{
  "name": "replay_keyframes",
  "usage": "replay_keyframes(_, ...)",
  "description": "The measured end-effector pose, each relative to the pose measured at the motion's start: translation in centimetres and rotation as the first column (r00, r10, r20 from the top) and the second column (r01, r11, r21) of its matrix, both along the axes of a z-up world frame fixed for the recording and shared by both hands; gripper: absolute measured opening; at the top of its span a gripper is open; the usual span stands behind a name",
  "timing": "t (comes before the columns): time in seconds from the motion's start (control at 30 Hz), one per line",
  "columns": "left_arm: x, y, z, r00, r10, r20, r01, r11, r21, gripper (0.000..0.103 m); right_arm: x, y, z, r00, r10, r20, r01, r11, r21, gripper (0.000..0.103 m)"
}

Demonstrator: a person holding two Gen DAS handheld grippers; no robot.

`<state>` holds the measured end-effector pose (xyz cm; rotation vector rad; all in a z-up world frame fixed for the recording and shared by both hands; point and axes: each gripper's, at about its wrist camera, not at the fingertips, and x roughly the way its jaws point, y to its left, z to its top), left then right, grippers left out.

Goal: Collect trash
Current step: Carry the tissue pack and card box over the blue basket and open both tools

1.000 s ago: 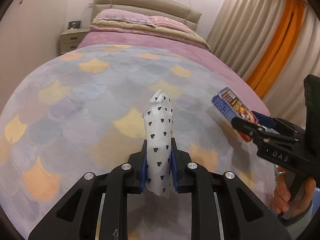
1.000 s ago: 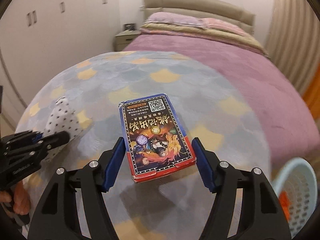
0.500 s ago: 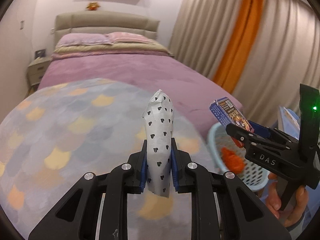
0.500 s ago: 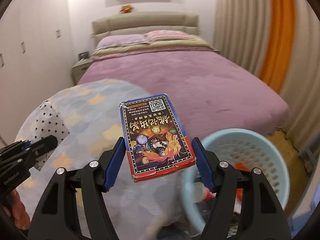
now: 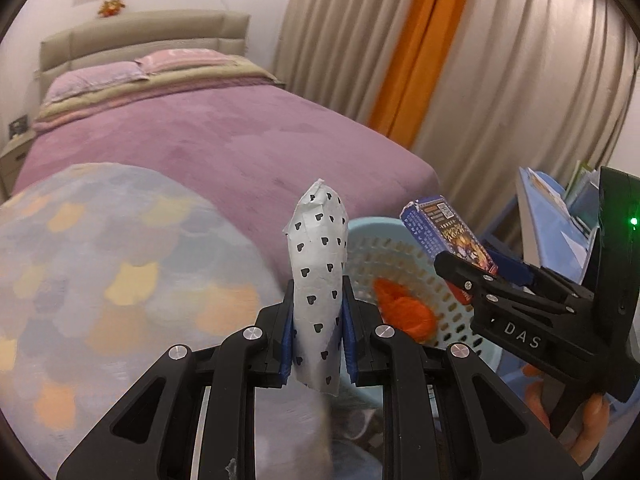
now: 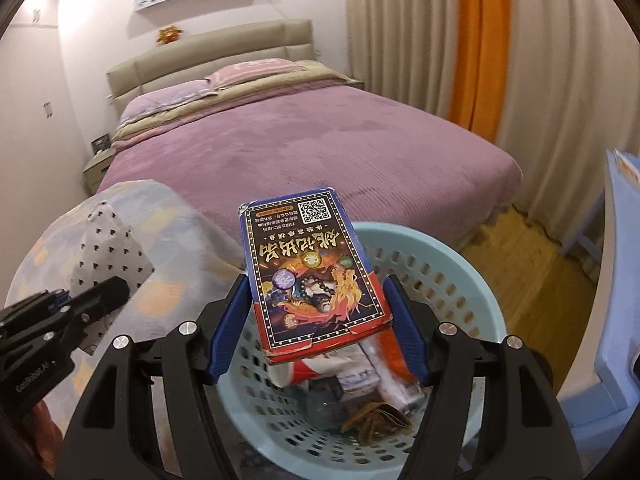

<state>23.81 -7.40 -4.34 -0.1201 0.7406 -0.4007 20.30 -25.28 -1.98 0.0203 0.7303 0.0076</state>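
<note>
Left wrist view
My left tool [image 5: 316,340]: clamped on the spotted white paper wrapper [image 5: 318,280], which stands upright between the blue pads.
Basket [image 5: 372,248]: pale blue, perforated, just behind the wrapper and beside the bed [image 5: 200,128]; an orange scrap [image 5: 404,312] lies inside it.
My right tool [image 5: 480,268]: right of the basket's centre, gripping the card box [image 5: 448,236] above the basket's far side.
Blanket [image 5: 100,272]: scale-patterned, left of the basket.

Right wrist view
My right tool [image 6: 316,328]: closed on the card box [image 6: 312,280], pads on its two long edges, the box tilted up over the basket [image 6: 460,292].
Basket contents: wrappers and brown scraps [image 6: 372,424] under the box.
My left tool [image 6: 80,300]: left of the basket, holding the spotted wrapper [image 6: 108,256] over the blanket [image 6: 160,216].
Curtains [image 6: 476,40]: beige and orange, beyond the basket.
</note>
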Motion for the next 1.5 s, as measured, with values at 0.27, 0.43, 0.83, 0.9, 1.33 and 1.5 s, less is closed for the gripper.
replay_keyframes(0.27,1.2,-3.3,-1.5,0.996,-0.072,-0.043,0.072,0.997,-0.009,0.018,0.1,-3.7,-1.4,0.997,-0.068,-0.039,0.070,0.996,0.047,0.064)
replay_keyframes(0.43,1.8,-4.8,-2.5,0.992,-0.104,-0.067,0.104,0.995,-0.003,0.018,0.1,-5.0,-2.0,0.994,-0.091,-0.061,0.095,0.993,0.067,0.064)
replay_keyframes(0.83,3.1,-6.8,-4.0,0.986,-0.120,-0.116,0.123,0.992,0.019,0.029,0.3,-6.4,-2.9,0.989,-0.118,-0.085,0.125,0.988,0.089,0.064)
replay_keyframes(0.9,3.2,-6.9,-4.3,0.985,-0.119,-0.123,0.123,0.992,0.025,0.042,0.3,-6.5,-3.0,0.989,-0.118,-0.089,0.126,0.988,0.094,0.064)
replay_keyframes(1.33,1.7,-5.3,-3.2,0.993,-0.085,-0.087,0.085,0.996,-0.009,0.064,0.4,-6.7,-3.5,0.988,-0.096,-0.122,0.114,0.982,0.151,0.067)
replay_keyframes(1.5,0.0,-3.9,-1.9,0.998,-0.051,-0.037,0.051,0.999,-0.012,0.071,-0.4,-6.1,-3.0,0.991,-0.088,-0.105,0.103,0.984,0.146,0.068)
